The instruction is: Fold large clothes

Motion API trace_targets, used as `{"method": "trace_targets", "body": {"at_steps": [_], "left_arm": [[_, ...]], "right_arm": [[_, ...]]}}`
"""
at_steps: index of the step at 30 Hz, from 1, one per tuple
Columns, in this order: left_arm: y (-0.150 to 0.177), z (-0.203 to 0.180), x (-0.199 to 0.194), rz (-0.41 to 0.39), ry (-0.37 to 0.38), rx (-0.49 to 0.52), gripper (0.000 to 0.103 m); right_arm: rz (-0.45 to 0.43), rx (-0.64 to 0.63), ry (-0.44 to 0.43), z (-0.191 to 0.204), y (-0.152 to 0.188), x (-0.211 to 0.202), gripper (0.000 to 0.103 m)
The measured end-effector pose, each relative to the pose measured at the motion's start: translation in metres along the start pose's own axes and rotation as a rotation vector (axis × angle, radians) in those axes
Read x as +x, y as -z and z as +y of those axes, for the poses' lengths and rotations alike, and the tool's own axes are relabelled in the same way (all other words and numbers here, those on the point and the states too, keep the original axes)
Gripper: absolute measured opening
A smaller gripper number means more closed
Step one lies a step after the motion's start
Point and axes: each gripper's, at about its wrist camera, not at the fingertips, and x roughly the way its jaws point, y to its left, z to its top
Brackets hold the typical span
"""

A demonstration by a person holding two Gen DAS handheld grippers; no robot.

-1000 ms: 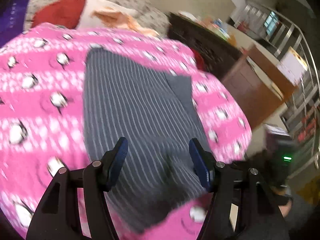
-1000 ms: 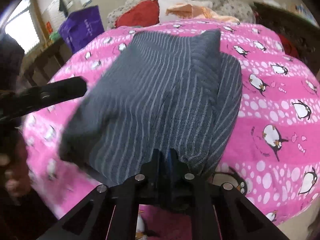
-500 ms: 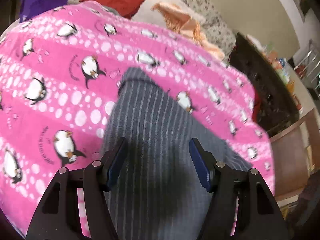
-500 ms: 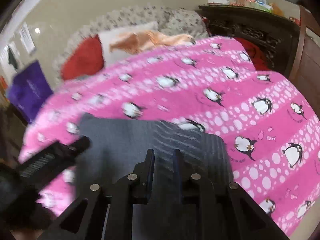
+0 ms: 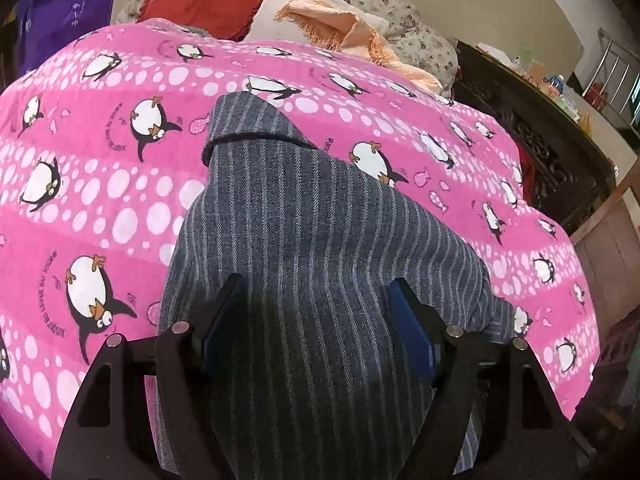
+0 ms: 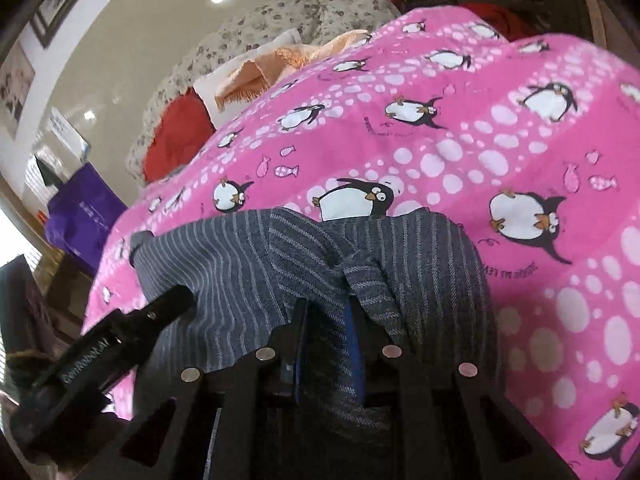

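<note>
A grey pinstriped garment (image 5: 304, 240) lies folded on a bed with a pink penguin blanket (image 5: 100, 152). My left gripper (image 5: 316, 300) is open, its jaws wide apart low over the near part of the garment. It also shows at the left of the right wrist view (image 6: 132, 320). My right gripper (image 6: 326, 312) is shut on a bunched fold of the grey garment (image 6: 360, 256) at its near edge on the pink blanket (image 6: 480, 152).
Red (image 5: 208, 4), white and floral pillows and an orange cloth (image 5: 340, 28) lie at the head of the bed. A purple bag (image 5: 60, 8) stands at the far left. Dark wooden furniture (image 5: 560, 152) runs along the bed's right side.
Both grippers have swung forward and down over the bed, and the garment now lies shorter and closer beneath them. The right gripper still holds its fold; the left stays open.
</note>
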Motion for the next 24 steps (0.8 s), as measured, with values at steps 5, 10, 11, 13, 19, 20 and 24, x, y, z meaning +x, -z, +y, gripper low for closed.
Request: {"method": "trace_targets", "body": {"at_steps": [5, 10, 11, 13, 19, 20, 24], "left_arm": [[-0.001, 0.002, 0.001, -0.002, 0.010, -0.009, 0.073], [-0.003, 0.004, 0.001, 0.018, 0.056, -0.026, 0.080], [-0.004, 0.005, -0.001, 0.027, 0.064, -0.034, 0.080], [-0.011, 0.006, -0.010, 0.096, 0.089, -0.025, 0.080], [-0.003, 0.027, -0.089, 0.056, 0.158, 0.121, 0.081], [0.007, 0.029, -0.093, 0.072, 0.149, 0.166, 0.081], [0.048, 0.034, -0.088, 0.164, 0.197, 0.218, 0.081]], "right_arm": [[-0.002, -0.004, 0.002, 0.005, 0.000, 0.000, 0.017], [0.000, -0.003, 0.003, 0.005, 0.000, 0.001, 0.017], [0.003, -0.003, 0.007, 0.006, 0.000, 0.001, 0.018], [0.024, 0.008, -0.007, 0.003, -0.003, 0.001, 0.020], [-0.067, -0.038, -0.071, -0.004, -0.030, -0.090, 0.041], [-0.087, -0.055, -0.054, -0.006, -0.030, -0.102, 0.059], [-0.083, -0.060, -0.069, -0.028, -0.017, -0.130, 0.082]]}}
